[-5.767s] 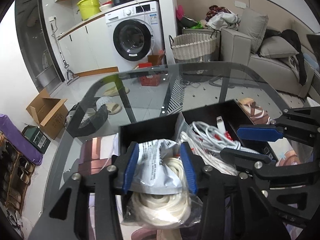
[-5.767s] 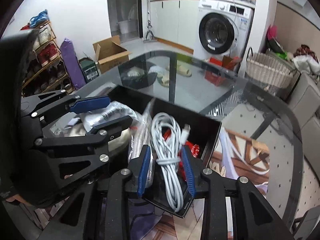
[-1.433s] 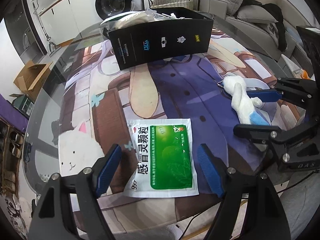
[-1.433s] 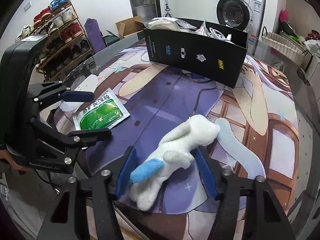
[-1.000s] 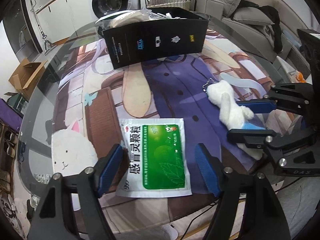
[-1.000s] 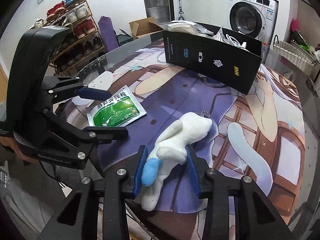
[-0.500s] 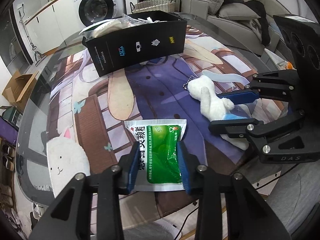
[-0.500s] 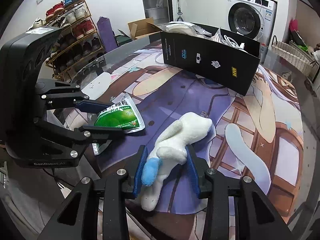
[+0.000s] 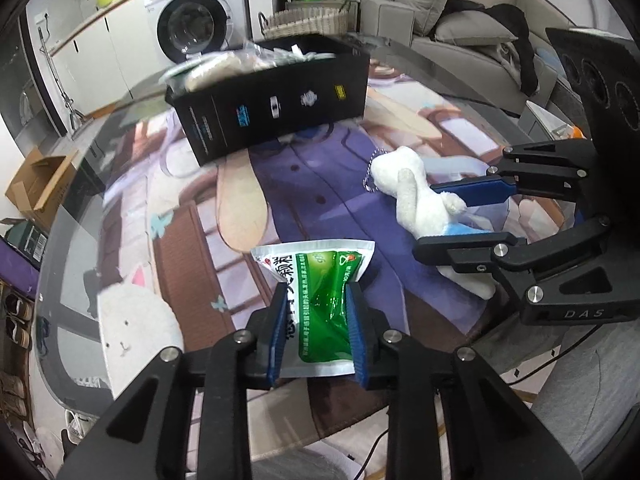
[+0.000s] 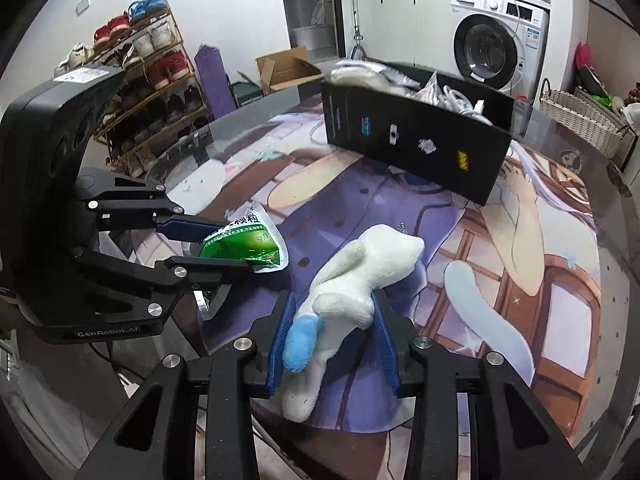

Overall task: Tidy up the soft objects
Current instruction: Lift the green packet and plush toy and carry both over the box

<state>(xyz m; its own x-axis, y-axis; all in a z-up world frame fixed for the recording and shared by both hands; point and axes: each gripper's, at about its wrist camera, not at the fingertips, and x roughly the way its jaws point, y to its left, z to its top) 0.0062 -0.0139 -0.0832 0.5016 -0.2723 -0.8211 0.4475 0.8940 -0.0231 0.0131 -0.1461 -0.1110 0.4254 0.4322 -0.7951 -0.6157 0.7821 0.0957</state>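
Glass table (image 9: 64, 216): round, covered by printed anime mat (image 9: 304, 176) in purple and brown.

Black box (image 9: 276, 100): standing on far part of mat, well apart from both grippers; crammed with bagged soft goods and white cable (image 10: 452, 98); row of small logos on front wall, too small to read.

Right gripper (image 10: 332, 336): clamped on white plush toy (image 10: 352, 280) at its middle, blue pads pressed to both flanks; head end reaching forward past fingertips, blue-tipped limb drooping near left pad, bead chain at head. "DAS" legible on gripper body in left wrist view.

Left gripper (image 9: 316, 312): squeezed shut on green sachet (image 9: 320, 292), packet buckled between blue pads, top edge fanning out beyond fingertips, lifted over near edge of mat. "GenRobot.AI" legible on gripper body in right wrist view.

Sachet print: white Chinese characters on green, "999" mark partly visible, rest crumpled beyond reading.
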